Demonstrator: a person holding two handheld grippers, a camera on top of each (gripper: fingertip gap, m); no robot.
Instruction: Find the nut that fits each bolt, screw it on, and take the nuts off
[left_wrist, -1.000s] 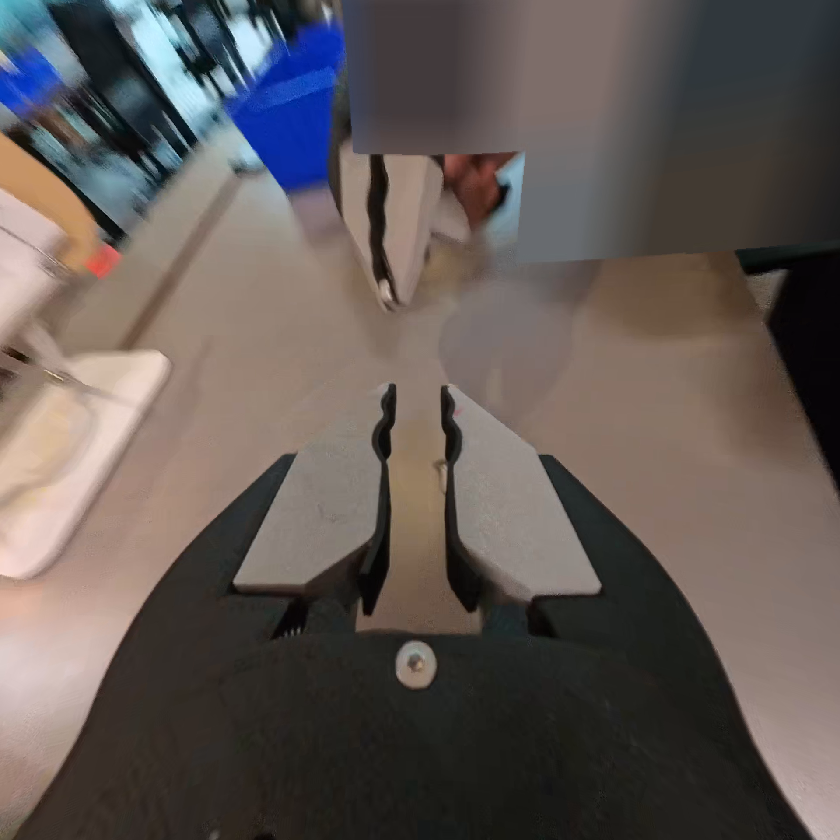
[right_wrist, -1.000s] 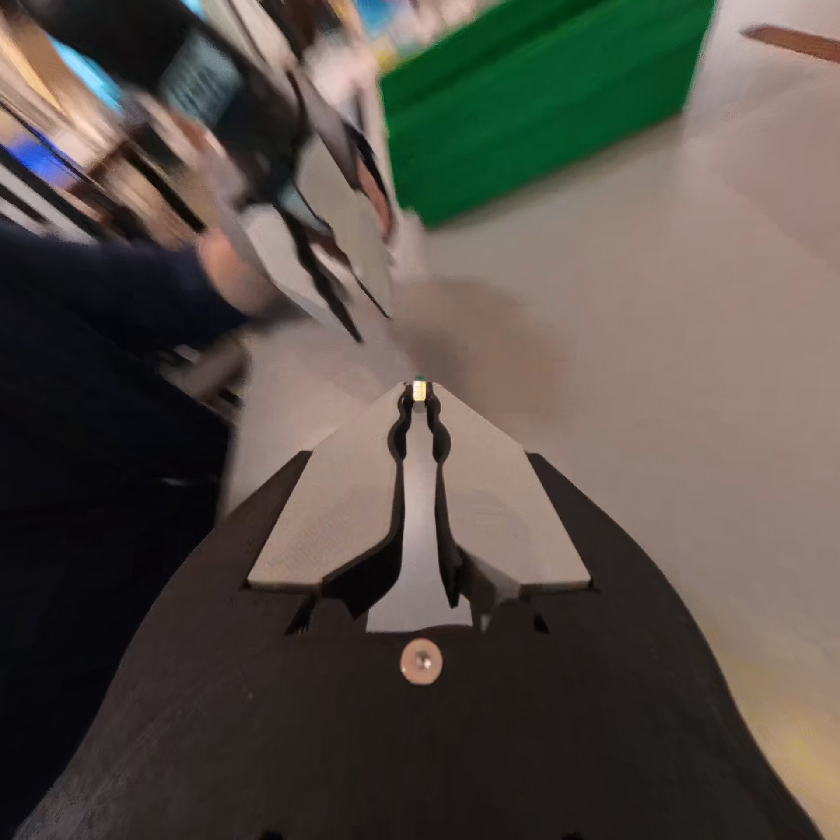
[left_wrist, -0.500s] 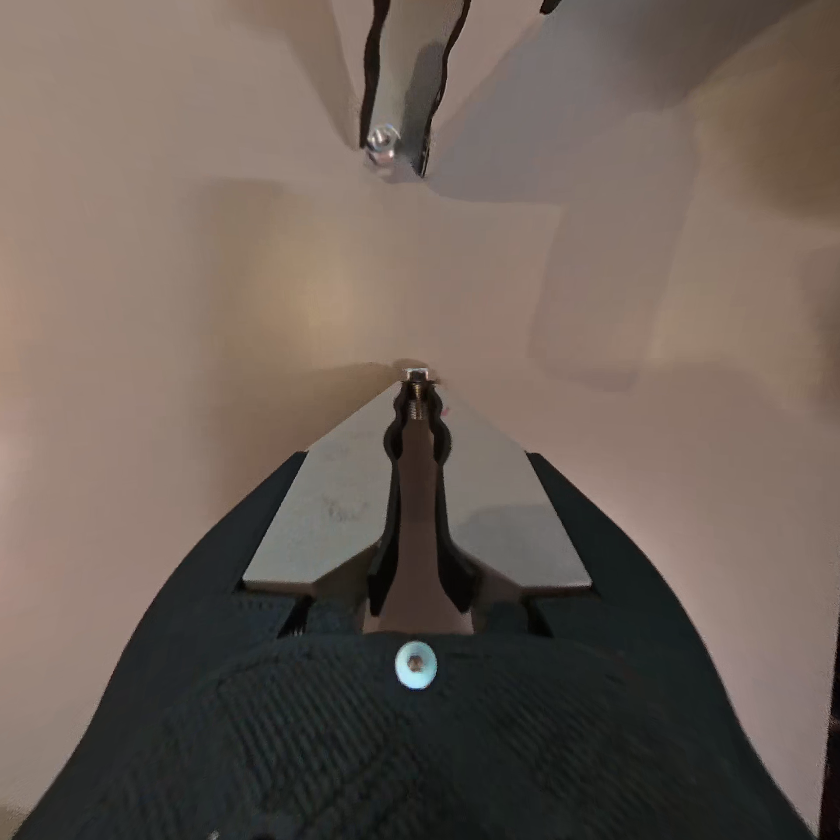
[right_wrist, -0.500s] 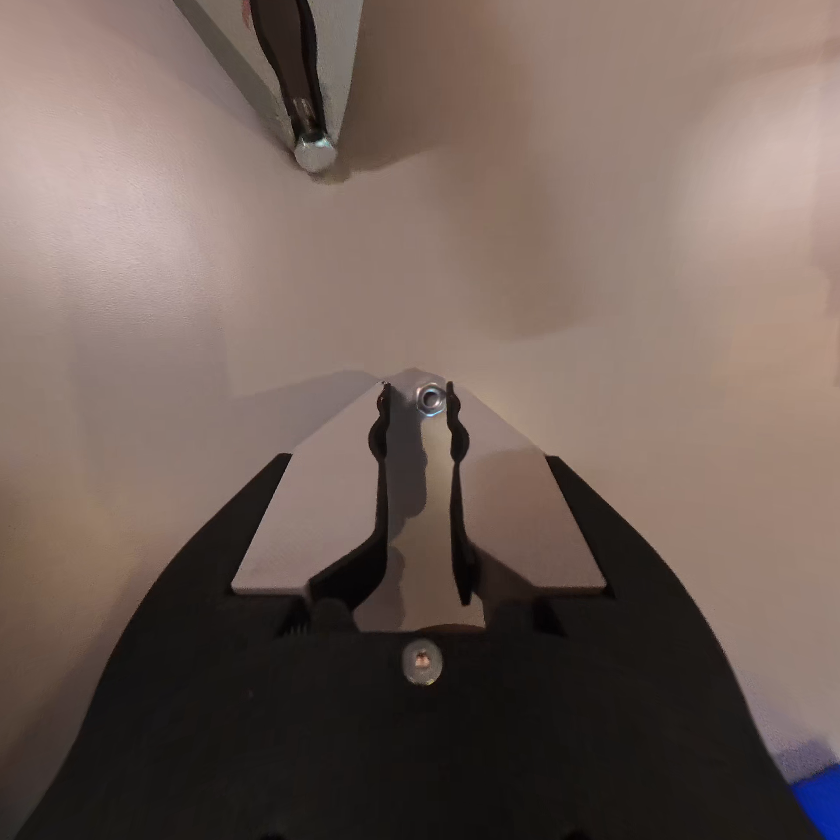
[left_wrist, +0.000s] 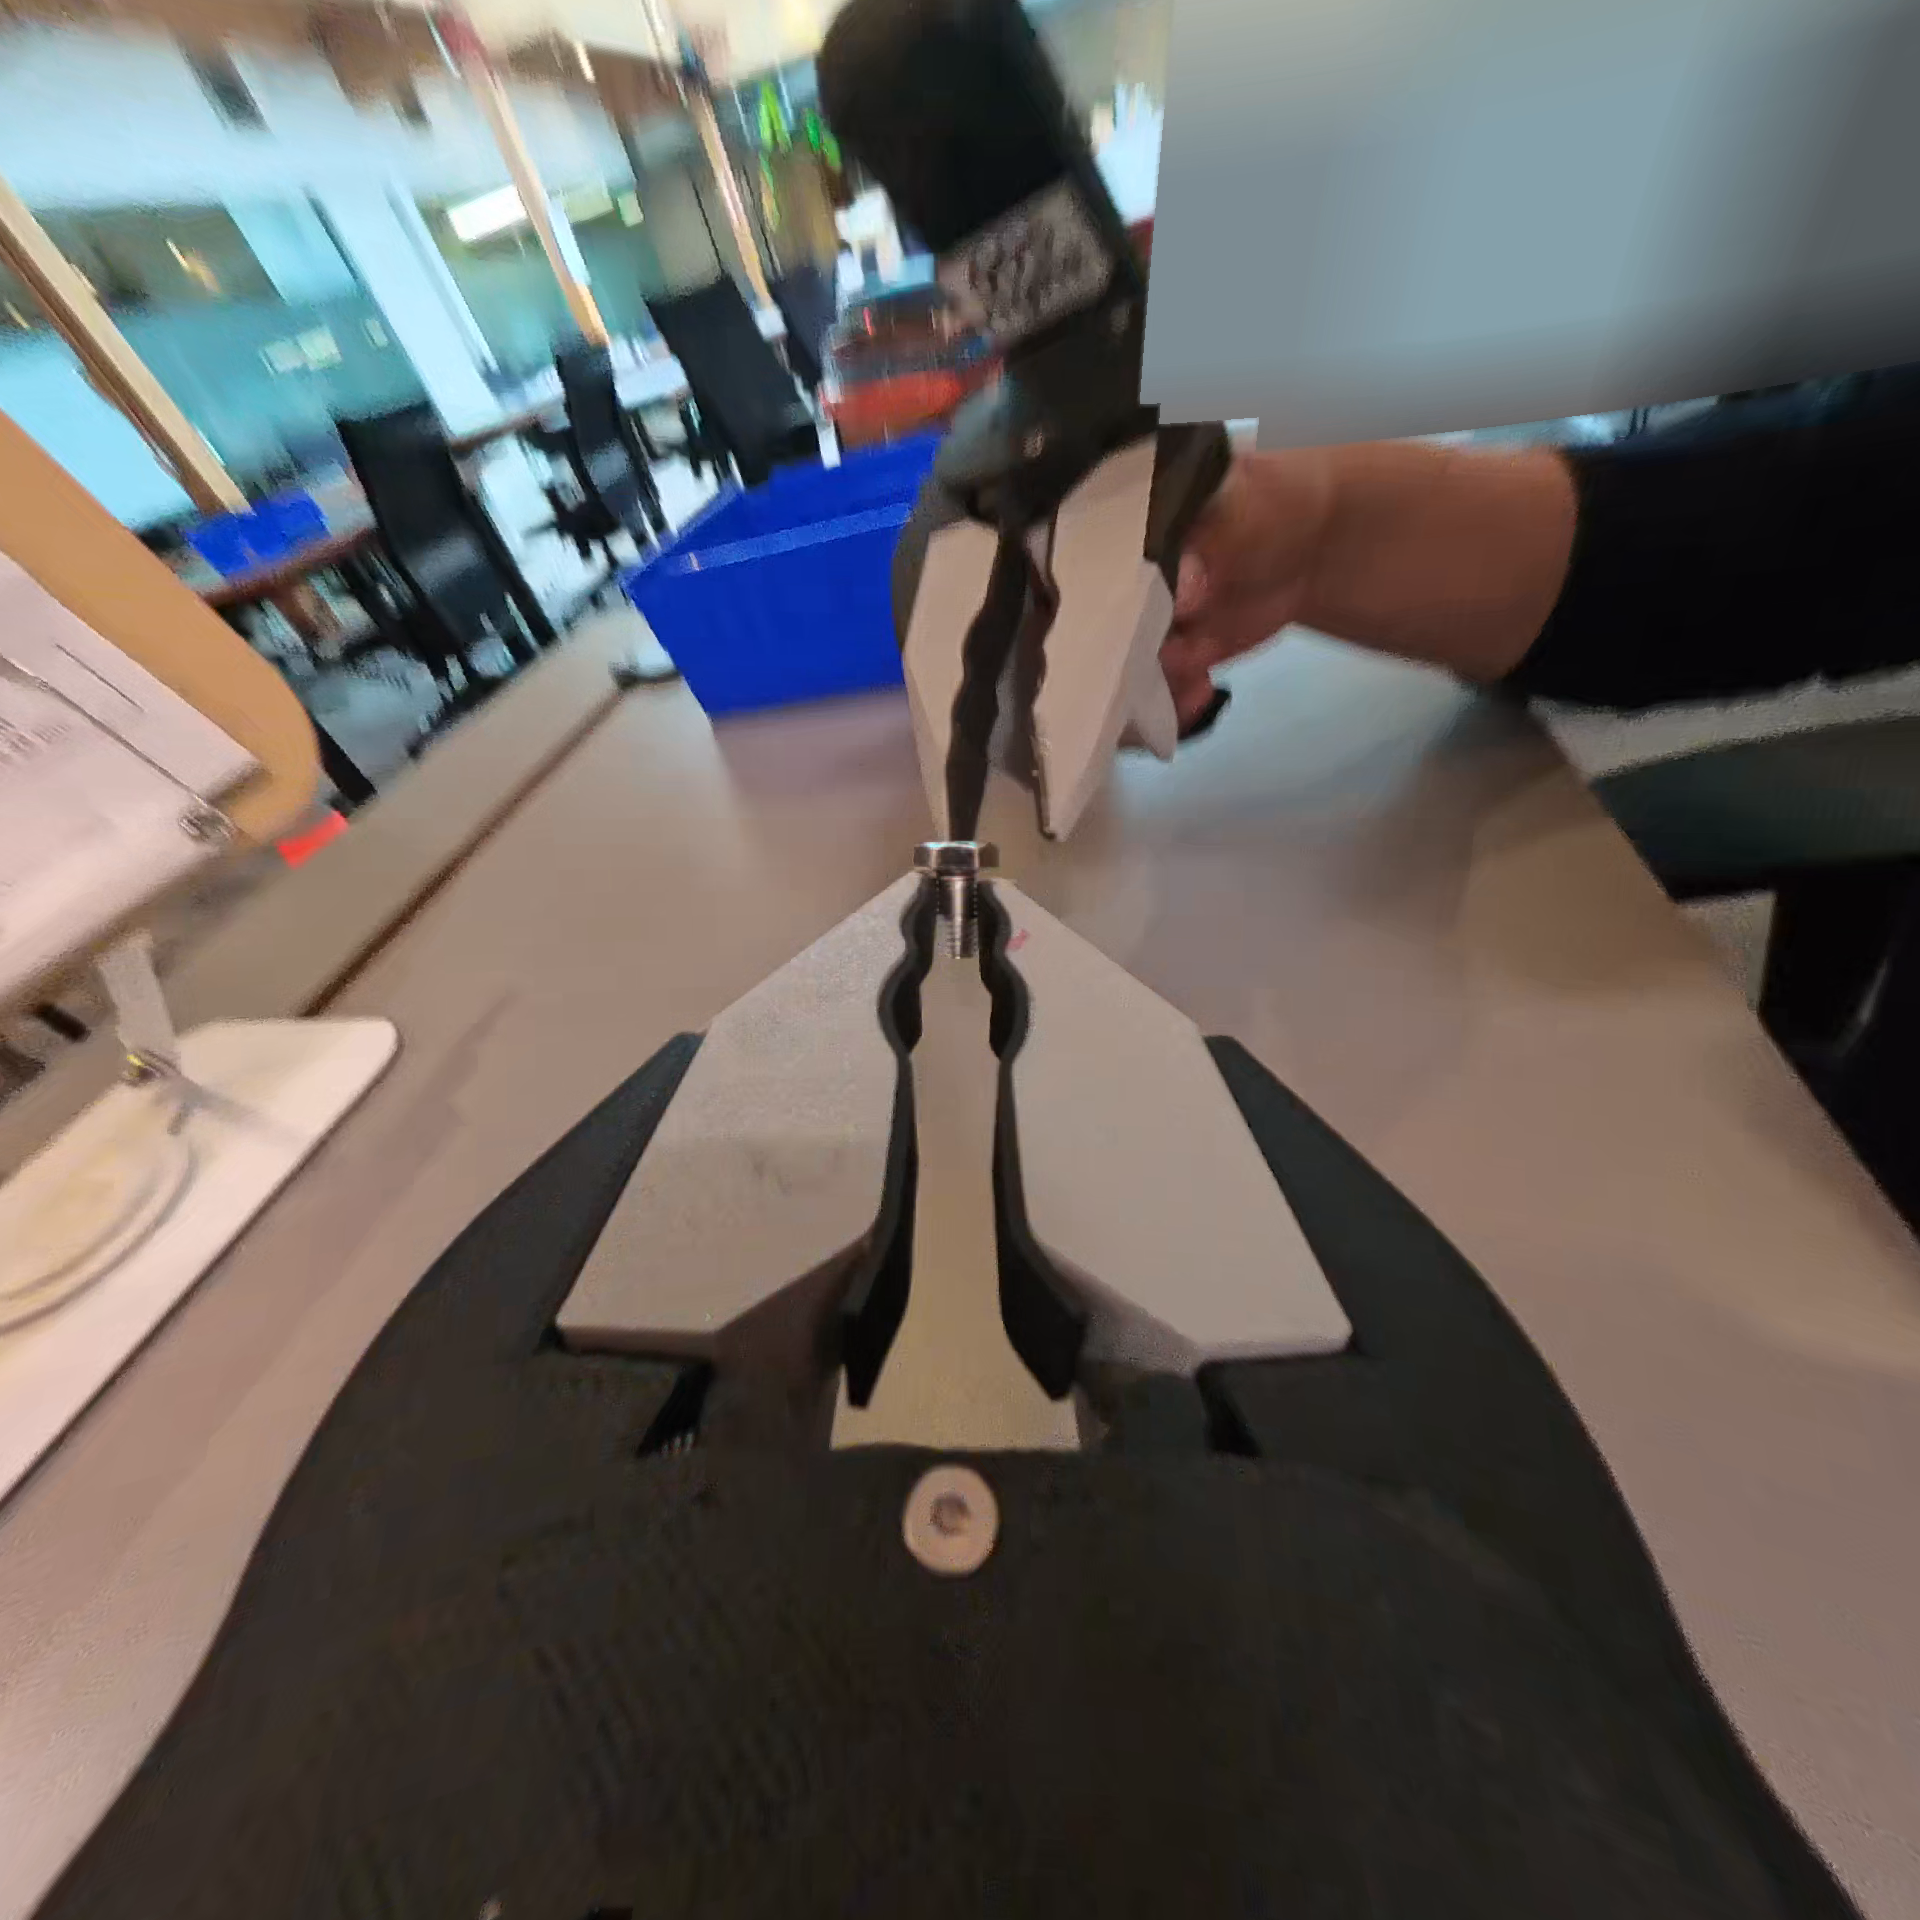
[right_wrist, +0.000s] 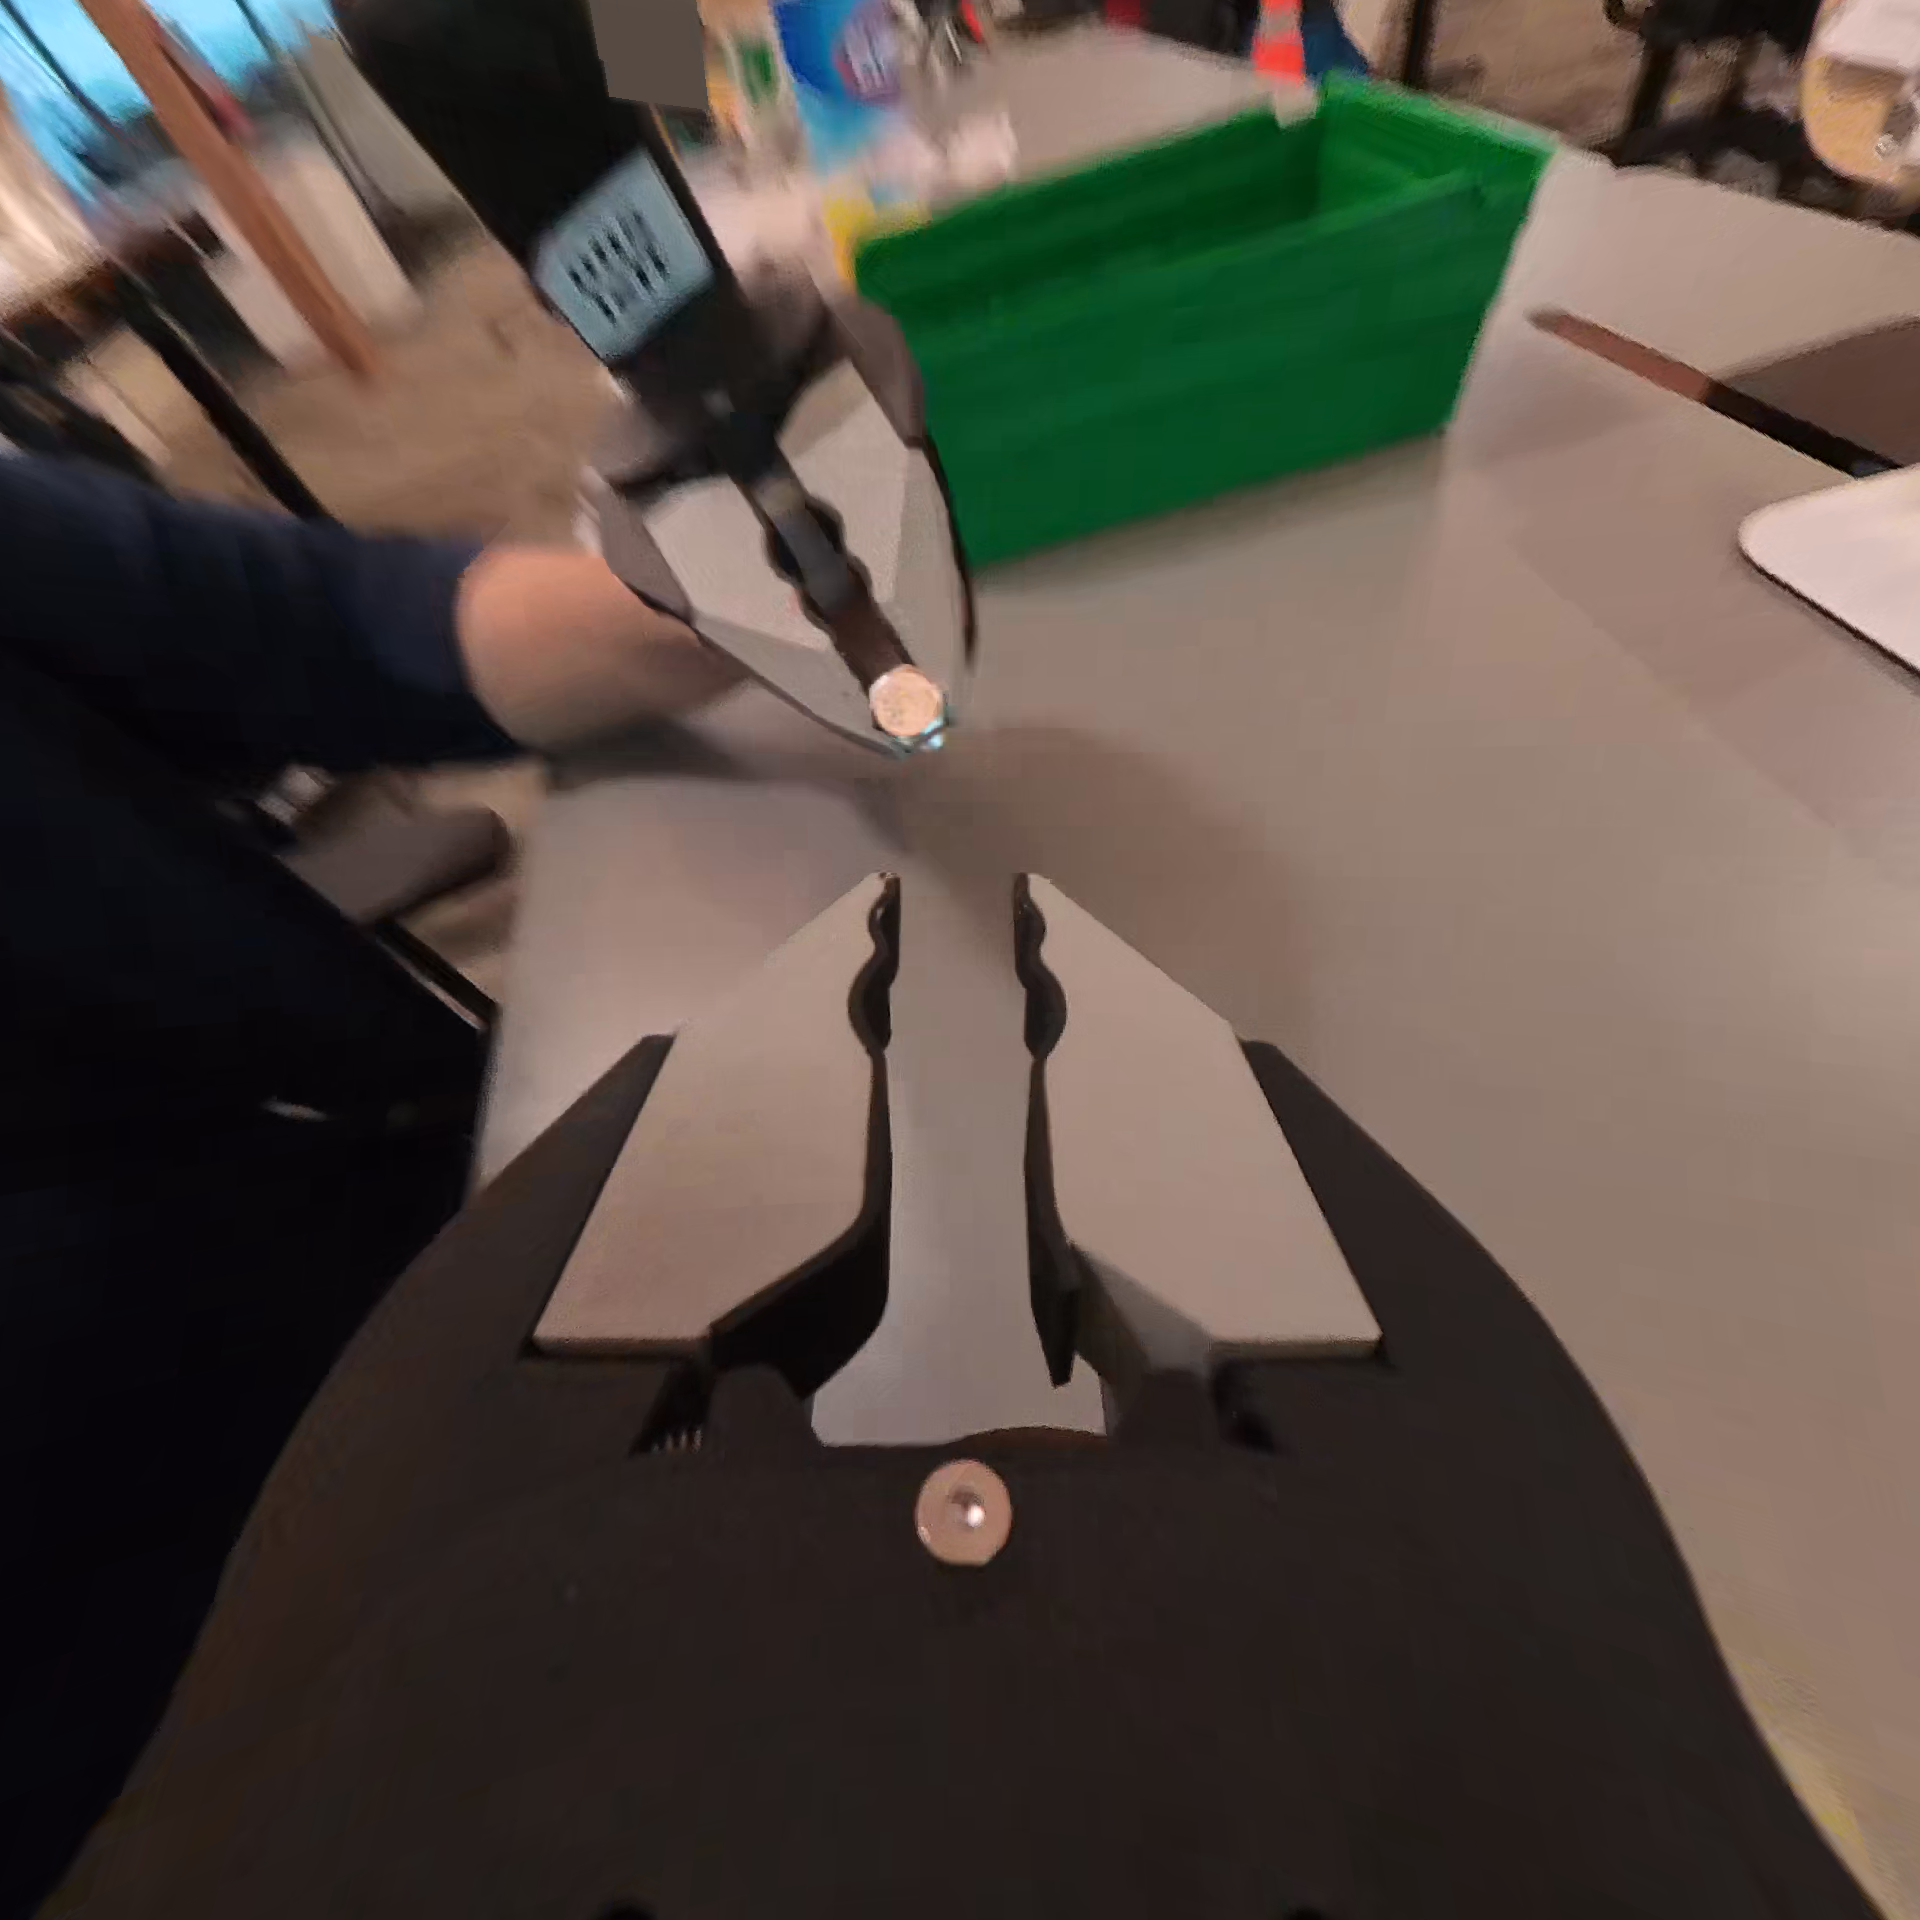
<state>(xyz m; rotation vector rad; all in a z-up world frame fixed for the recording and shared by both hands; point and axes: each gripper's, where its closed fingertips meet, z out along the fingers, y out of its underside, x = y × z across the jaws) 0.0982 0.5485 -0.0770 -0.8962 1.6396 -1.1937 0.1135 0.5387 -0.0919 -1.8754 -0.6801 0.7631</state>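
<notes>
Grey tabletop (left_wrist: 644, 883) in blurred office; blue plastic bin (left_wrist: 790, 603) at far edge in left wrist view, green plastic bin (right_wrist: 1195, 343) in right wrist view. White stand base (left_wrist: 156, 1174) at left. Left gripper (left_wrist: 957, 914) clamped on small silver hex-head bolt (left_wrist: 956, 883): pads press threaded shank, head protrudes past fingertips, lifted above table. Right gripper (right_wrist: 954, 904) jaws apart, nothing between pads, held in hand (left_wrist: 1351, 561) beyond bolt. No nut visible.
</notes>
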